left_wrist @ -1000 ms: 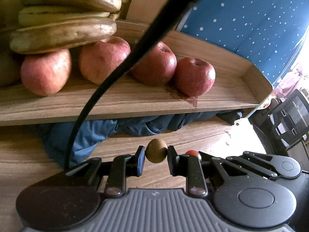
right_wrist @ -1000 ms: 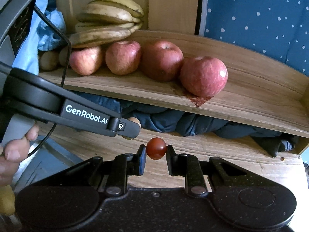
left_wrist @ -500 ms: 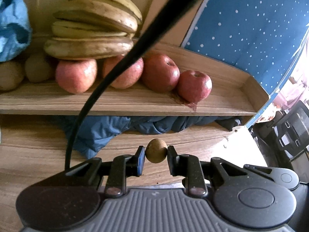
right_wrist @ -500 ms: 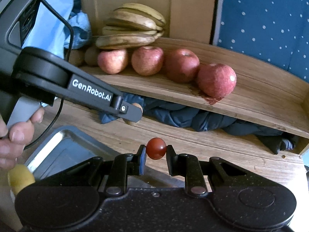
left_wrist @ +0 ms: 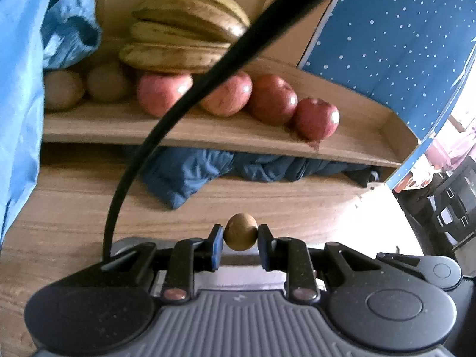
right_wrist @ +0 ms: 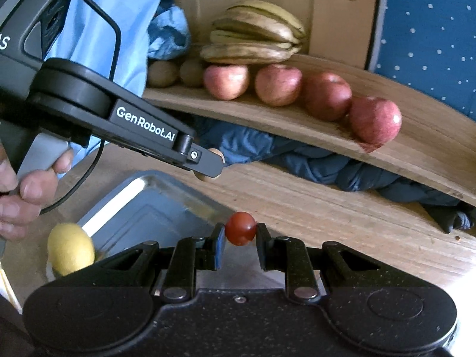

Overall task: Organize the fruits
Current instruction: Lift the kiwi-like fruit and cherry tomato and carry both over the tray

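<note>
My left gripper (left_wrist: 240,248) is shut on a small round brown fruit (left_wrist: 240,230), held above the wooden table. In the right wrist view it (right_wrist: 212,160) hovers over the far end of a metal tray (right_wrist: 142,205). My right gripper (right_wrist: 240,245) is shut on a small red cherry tomato (right_wrist: 240,227) above the tray's near right edge. On the wooden shelf (left_wrist: 226,136) behind sit a row of red apples (left_wrist: 272,98), a bunch of bananas (left_wrist: 187,41) and two brown kiwis (left_wrist: 105,81).
A yellow lemon (right_wrist: 70,248) lies at the tray's left end. Dark blue cloth (right_wrist: 327,166) is bunched under the shelf. Light blue fabric (left_wrist: 17,89) hangs at the left. A black cable (left_wrist: 178,104) crosses the left wrist view.
Both grippers have drawn back from the shelf with their fruits still held. The metal tray and the lemon have come into the right wrist view.
</note>
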The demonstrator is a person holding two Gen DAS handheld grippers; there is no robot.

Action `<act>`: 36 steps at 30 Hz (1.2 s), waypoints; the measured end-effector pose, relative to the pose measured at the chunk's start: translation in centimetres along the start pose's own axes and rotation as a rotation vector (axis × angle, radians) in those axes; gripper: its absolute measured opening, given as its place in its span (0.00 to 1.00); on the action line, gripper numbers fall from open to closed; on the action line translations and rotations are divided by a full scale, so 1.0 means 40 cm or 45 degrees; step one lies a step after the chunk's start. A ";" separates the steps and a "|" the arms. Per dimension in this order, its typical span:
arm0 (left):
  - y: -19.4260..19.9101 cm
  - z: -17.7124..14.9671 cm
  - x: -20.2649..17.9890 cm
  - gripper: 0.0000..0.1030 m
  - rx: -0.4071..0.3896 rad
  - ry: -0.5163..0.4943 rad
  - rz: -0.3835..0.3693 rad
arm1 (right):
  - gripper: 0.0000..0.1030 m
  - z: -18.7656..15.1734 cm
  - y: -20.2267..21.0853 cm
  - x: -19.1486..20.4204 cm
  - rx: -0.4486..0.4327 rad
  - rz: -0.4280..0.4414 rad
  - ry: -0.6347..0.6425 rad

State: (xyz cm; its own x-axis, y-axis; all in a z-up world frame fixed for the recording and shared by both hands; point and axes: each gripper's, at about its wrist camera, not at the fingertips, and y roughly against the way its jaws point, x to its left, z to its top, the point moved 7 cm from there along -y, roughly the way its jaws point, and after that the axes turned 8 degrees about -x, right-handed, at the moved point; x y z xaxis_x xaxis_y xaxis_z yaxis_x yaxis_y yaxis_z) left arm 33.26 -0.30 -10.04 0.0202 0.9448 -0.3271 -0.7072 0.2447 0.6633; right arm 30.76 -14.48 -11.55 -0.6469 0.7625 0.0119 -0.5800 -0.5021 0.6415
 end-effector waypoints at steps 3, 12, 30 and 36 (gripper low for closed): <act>0.013 -0.021 0.022 0.26 0.016 -0.002 0.007 | 0.22 -0.014 0.005 0.020 0.012 0.015 0.009; 0.036 -0.061 0.059 0.26 0.050 -0.020 0.019 | 0.22 -0.039 0.009 0.058 0.031 0.037 0.016; 0.046 -0.123 0.142 0.26 0.137 0.026 0.075 | 0.23 -0.052 -0.014 0.106 0.083 0.108 0.055; 0.047 -0.129 0.157 0.26 0.150 0.040 0.087 | 0.23 -0.055 -0.026 0.121 0.097 0.133 0.066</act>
State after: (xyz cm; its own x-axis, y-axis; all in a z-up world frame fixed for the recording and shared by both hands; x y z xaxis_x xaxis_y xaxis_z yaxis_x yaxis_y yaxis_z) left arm 28.42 4.99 -14.31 -0.0483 0.9533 -0.2982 -0.6183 0.2060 0.7585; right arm 27.13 -11.19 -13.85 -0.7276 0.6846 0.0434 -0.4699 -0.5436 0.6954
